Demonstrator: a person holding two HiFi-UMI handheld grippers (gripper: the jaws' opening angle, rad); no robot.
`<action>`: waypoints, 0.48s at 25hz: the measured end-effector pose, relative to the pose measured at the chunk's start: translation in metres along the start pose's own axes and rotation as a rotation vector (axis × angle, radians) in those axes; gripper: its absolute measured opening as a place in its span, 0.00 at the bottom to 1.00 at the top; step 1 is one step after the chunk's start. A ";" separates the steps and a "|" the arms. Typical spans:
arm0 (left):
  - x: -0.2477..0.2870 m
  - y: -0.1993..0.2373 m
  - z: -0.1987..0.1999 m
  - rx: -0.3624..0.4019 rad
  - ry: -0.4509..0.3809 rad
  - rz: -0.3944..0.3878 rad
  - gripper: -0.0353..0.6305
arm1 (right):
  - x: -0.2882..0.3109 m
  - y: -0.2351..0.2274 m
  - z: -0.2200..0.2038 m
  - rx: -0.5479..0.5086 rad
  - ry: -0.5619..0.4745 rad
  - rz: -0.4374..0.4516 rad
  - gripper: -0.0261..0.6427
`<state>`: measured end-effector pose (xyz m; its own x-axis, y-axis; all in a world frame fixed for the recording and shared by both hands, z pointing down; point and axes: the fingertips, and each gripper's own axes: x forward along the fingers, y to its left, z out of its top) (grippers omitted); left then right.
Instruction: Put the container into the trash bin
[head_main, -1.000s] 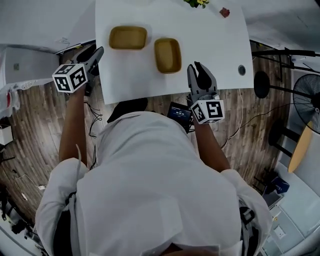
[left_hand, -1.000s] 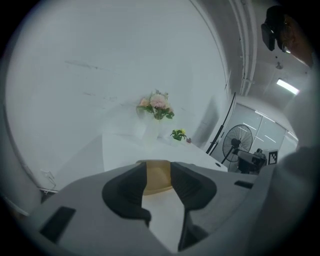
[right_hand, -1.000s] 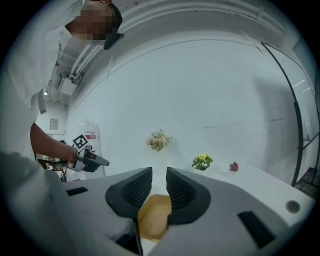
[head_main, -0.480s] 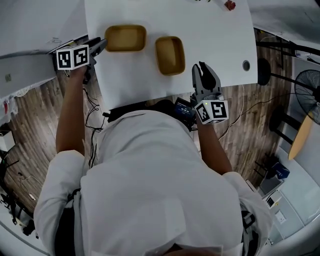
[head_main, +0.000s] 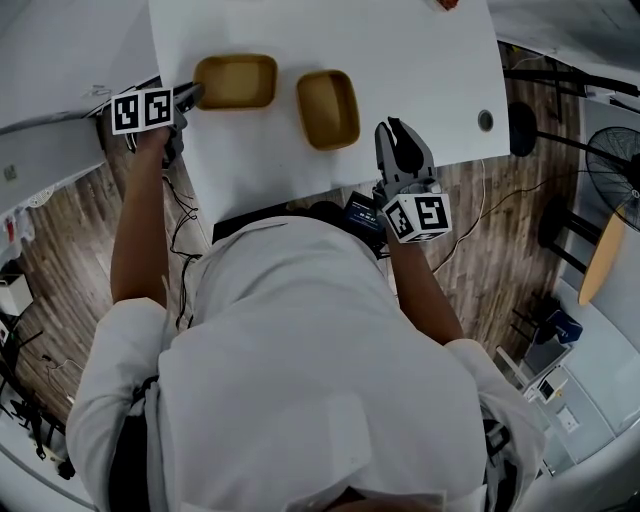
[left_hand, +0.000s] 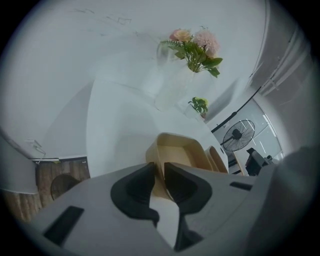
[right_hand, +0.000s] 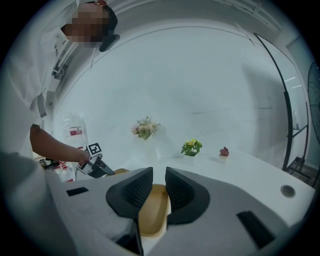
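Note:
Two tan containers lie on the white table (head_main: 420, 60): the left one (head_main: 236, 81) and the right one (head_main: 328, 109). My left gripper (head_main: 185, 97) reaches the left container's left end. In the left gripper view its jaws (left_hand: 160, 167) are closing, and that container's (left_hand: 180, 152) near wall is pinched between the pads. My right gripper (head_main: 398, 140) hovers over the table's front edge, just right of the right container. Its jaws (right_hand: 159, 175) are closing with a gap and grip nothing. The right container (right_hand: 152, 212) lies below and beyond them.
A vase of flowers (left_hand: 192, 50) and a small potted plant (left_hand: 200, 105) stand at the table's far side. A small red object (head_main: 447, 3) sits at the far edge. A standing fan (head_main: 620, 165) is on the floor to the right, and cables lie to the left.
My left gripper has dropped and moved in to the left container's end, and its jaws have narrowed onto the wall. The right gripper has shifted only slightly.

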<state>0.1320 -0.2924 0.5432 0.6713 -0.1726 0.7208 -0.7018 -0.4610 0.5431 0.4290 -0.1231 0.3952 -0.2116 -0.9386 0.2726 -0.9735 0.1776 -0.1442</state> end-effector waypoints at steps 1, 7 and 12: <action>0.001 -0.001 -0.001 -0.002 0.000 0.004 0.15 | -0.001 0.000 0.000 -0.004 -0.003 0.003 0.19; -0.017 -0.016 -0.009 0.006 -0.033 0.022 0.09 | -0.022 0.001 0.009 -0.017 -0.050 0.010 0.19; -0.048 -0.044 -0.011 0.029 -0.130 0.052 0.09 | -0.049 -0.004 0.013 -0.023 -0.101 0.026 0.18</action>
<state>0.1280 -0.2542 0.4898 0.6607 -0.3077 0.6847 -0.7306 -0.4728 0.4926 0.4444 -0.0818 0.3702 -0.2282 -0.9583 0.1718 -0.9698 0.2080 -0.1274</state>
